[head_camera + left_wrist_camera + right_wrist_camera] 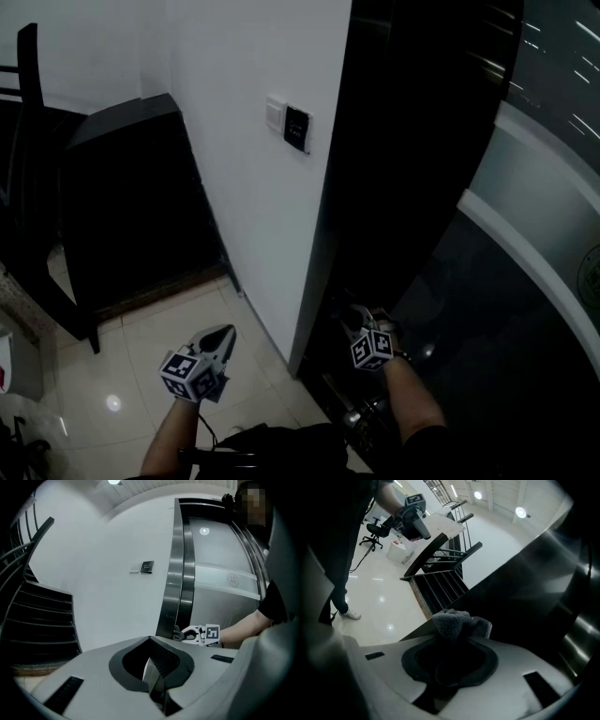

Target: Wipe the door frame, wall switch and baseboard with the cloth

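A dark, glossy door frame [323,253] runs down beside the white wall [244,187]. On that wall sit a white switch [275,114] and a black switch panel [297,128]. My right gripper [355,320] is low at the foot of the frame, shut on a grey cloth [457,622] that lies against the dark frame surface [525,588]. The left gripper view shows that same gripper [182,633] at the frame [180,573]. My left gripper [225,336] hovers over the floor tiles left of the wall corner, shut and holding nothing [157,679].
A dark cabinet or stair block [122,197] and a black chair [28,178] stand at the left. A curved dark glass door with a white band [530,253] fills the right. Pale glossy floor tiles [103,394] lie below, with a cable [208,434] near my feet.
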